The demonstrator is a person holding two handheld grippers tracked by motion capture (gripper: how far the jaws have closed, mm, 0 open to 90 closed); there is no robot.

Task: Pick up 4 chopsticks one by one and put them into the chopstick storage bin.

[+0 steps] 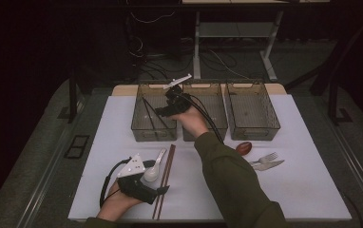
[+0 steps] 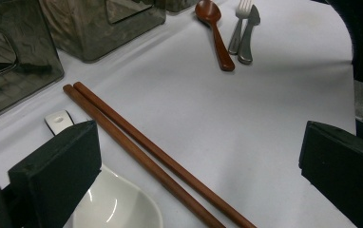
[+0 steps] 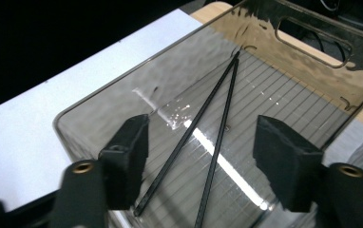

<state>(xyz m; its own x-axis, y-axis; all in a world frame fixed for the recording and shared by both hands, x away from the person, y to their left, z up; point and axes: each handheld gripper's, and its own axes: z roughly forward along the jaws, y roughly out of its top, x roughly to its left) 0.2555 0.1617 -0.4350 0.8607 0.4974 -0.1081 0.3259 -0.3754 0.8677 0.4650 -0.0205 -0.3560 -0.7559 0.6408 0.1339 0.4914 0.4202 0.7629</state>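
Two thin, stiff, light black chopsticks (image 3: 203,137) lay in the bench's far-left bin (image 1: 144,127); right gripper (image 3: 201,152) hovered spread, left gripper (image 2: 194,156) too, best pinched mid-length.

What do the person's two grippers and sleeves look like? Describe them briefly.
Both grippers are black with blocky black jaws. The left gripper carries a pale three-cornered plate and a looping black cable. The right gripper trails black cables too. The sleeve is olive green.
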